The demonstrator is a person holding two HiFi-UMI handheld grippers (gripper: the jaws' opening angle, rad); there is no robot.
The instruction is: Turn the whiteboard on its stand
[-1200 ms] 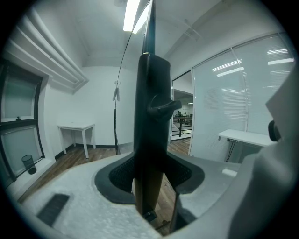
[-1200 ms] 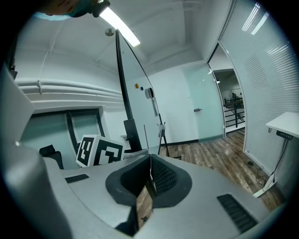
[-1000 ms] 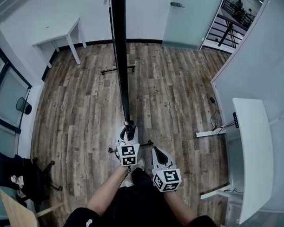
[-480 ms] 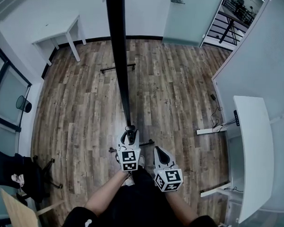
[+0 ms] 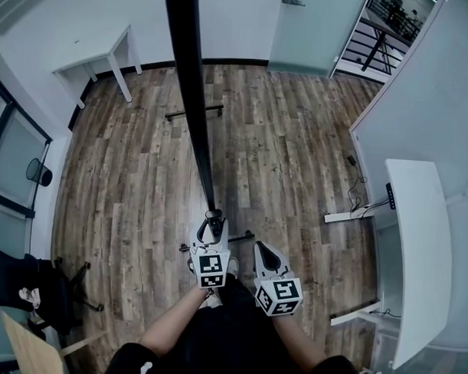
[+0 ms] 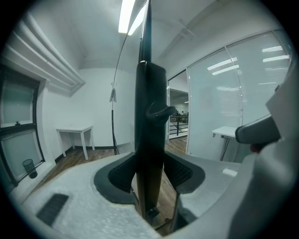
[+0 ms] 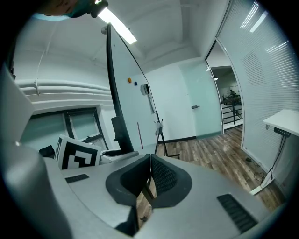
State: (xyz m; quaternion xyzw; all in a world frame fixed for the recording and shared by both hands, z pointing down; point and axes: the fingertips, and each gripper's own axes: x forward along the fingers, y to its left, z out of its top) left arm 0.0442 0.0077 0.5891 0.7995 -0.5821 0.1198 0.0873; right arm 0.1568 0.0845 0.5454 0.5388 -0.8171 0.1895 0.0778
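Item: tall whiteboard with a black frame [image 5: 193,96], seen edge-on from above as a dark bar that runs from the top of the head view down to the person's hands. It stands on a black stand whose far foot bar [image 5: 194,112] lies across the brown wood-plank floor [image 5: 297,146]. Change since the earlier frames: the board's upper end has swung a little to the left, and the left tongs [image 5: 213,220] have drawn slightly nearer the body. The right tongs [image 5: 261,251] sit almost where they were. Left tongs: held out ahead on a bare forearm [image 5: 176,318], marker cube up, jaws pointing away from the person. In the left gripper view the board's black frame edge [image 6: 150,140] stands upright between the ribbed pads [image 6: 121,172] and fills the gap, while the jaws are easing apart. Right tongs: just beside the left, nearer the body, off the board. In the right gripper view the jaws [image 7: 149,175] are together with nothing between them, and the board's white face [image 7: 133,93] rises to their left. Room: open floor on both sides of the board. A small white table [image 5: 93,55] stands at the far left wall and a long white desk [image 5: 416,250] along the right, both well apart from the board. A black chair [image 5: 46,291] stands at the near left.
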